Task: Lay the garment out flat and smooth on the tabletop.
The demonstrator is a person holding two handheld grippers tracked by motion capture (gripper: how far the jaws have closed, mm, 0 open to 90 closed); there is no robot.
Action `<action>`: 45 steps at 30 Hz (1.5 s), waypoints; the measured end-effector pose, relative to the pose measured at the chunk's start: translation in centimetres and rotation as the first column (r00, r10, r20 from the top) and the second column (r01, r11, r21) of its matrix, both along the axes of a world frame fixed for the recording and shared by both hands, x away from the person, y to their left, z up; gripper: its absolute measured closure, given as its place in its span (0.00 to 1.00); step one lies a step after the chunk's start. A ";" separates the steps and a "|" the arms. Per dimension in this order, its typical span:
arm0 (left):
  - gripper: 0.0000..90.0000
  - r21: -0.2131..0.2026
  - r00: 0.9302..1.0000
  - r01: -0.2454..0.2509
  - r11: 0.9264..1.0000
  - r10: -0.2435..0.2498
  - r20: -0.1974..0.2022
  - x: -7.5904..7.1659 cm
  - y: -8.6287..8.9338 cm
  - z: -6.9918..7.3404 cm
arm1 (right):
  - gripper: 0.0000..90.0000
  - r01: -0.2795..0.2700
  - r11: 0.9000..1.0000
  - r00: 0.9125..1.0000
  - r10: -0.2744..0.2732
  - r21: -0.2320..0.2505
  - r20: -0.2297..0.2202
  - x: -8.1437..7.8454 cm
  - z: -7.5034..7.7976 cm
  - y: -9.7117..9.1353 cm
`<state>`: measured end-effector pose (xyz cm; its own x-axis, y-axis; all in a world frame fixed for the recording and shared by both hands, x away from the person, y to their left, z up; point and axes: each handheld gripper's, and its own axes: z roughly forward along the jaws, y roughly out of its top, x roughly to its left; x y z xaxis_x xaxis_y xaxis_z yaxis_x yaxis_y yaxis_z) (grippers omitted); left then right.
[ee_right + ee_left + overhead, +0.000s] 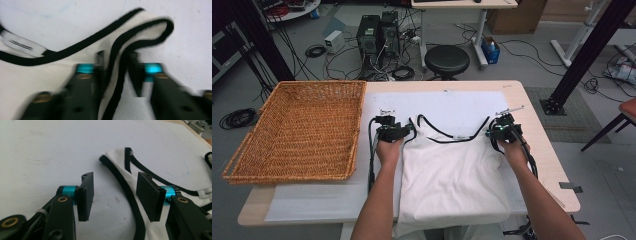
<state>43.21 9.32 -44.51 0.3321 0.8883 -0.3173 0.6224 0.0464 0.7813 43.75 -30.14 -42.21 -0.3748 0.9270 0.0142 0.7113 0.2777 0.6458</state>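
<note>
Spread over the wooden table is a white sheet, and on it lies a white top with black edging, its hem hanging over the table's near edge between the person's two forearms. Just past the hem the body of the top lies flat, and at its far end the two shoulder straps reach away from the person. At the top's left shoulder sits the left gripper: in the left gripper view its jaws stand well apart, the black edging of the strap running through the gap without either pad pressing on it, one pad over bare sheet and the other over the fabric. At the top's right shoulder sits the right gripper; the right gripper view is blurred, yet it shows the folded right strap passing between the jaws, which stand narrowly about it, and whether the pads press on it I cannot tell. A white label shows at the neckline between the straps. Left of the top, beside the sheet, rests a wicker basket. Beyond the top, past the table's far edge, a black stool and two computer towers stand on the floor among cables.
</note>
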 end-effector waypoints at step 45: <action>0.50 0.038 0.995 -0.097 0.995 0.096 0.028 -5.9 2.4 1.2 | 0.59 -0.067 0.994 0.996 0.071 0.085 -0.046 -4.8 -0.3 2.2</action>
